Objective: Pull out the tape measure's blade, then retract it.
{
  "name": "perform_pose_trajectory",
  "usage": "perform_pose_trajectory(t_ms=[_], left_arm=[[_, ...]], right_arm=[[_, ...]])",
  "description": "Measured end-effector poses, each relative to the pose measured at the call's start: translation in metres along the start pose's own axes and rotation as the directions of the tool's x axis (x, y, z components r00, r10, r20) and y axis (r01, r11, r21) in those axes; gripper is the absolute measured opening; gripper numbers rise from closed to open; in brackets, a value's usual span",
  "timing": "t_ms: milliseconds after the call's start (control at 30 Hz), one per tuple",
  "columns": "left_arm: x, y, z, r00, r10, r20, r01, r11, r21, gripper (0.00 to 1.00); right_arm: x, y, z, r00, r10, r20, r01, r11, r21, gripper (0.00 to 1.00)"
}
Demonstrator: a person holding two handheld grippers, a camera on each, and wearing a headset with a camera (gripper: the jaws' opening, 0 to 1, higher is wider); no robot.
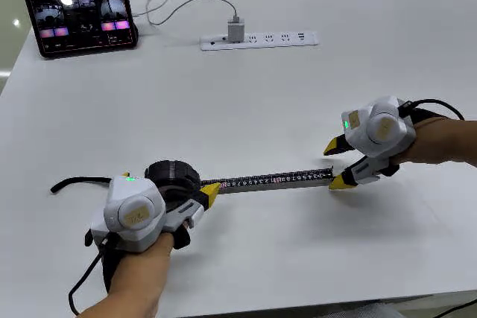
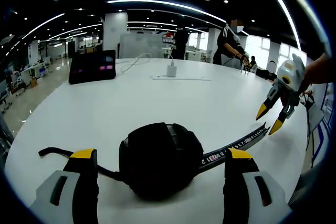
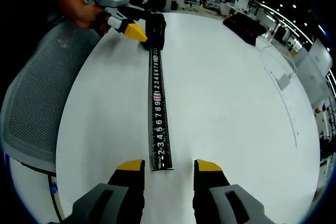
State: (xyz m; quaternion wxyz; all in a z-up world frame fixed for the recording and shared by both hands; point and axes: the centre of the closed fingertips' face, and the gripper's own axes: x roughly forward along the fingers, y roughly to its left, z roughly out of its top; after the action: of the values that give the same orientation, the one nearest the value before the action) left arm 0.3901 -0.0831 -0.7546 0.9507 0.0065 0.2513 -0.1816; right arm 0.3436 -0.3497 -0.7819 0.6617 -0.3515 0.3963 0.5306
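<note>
Tape measure case [image 1: 173, 173]: near side hidden under the left gripper [image 1: 177, 190] in head view; whether the jaws touch the case can't be told there. Blade [image 1: 272, 179], right of the case: figures too small to read. Tablet [image 1: 80, 18], far behind the case: screen too small to make out. Forearm [image 1: 447, 141], far right of the case: cut by the picture's edge.

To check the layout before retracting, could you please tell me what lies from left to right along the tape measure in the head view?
black strap → tape measure case → blade → right gripper
</note>
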Motion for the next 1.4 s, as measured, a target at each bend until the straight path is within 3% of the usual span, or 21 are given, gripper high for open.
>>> perform_pose_trajectory(t_ms=[100, 600, 800, 1000, 1100, 1400], left_arm=[[0.001, 0.001, 0.000, 1.0000, 0.002, -0.002, -0.002, 1.000, -0.002, 0.99], [0.002, 0.000, 0.004, 1.0000, -0.001, 0.005, 0.001, 1.000, -0.019, 0.98], [0.001, 0.000, 0.004, 1.0000, -0.005, 0.004, 0.006, 1.000, -0.023, 0.98], [0.004, -0.008, -0.001, 0.9984, -0.053, -0.017, 0.052, 0.996, -0.067, 0.85], [0.005, -0.009, 0.003, 0.9988, -0.048, -0.006, 0.047, 0.997, -0.062, 0.83], [0.007, -0.005, 0.003, 0.9993, -0.033, -0.020, 0.032, 0.998, -0.048, 0.71]], right_arm=[[0.000, 0.002, 0.000, 1.0000, 0.004, -0.005, -0.005, 1.000, 0.000, 0.24], [0.005, 0.014, 0.000, 0.9996, 0.026, -0.015, -0.026, 1.000, 0.009, 0.12], [0.008, 0.011, -0.004, 0.9993, 0.034, -0.019, -0.033, 0.999, 0.016, 0.12], [0.009, 0.012, -0.004, 0.9989, 0.031, -0.035, -0.031, 1.000, 0.004, 0.11], [0.008, 0.013, -0.004, 0.9974, 0.046, -0.055, -0.047, 0.999, -0.013, 0.11], [0.007, 0.014, -0.003, 0.9978, 0.046, -0.048, -0.045, 0.999, 0.015, 0.10]])
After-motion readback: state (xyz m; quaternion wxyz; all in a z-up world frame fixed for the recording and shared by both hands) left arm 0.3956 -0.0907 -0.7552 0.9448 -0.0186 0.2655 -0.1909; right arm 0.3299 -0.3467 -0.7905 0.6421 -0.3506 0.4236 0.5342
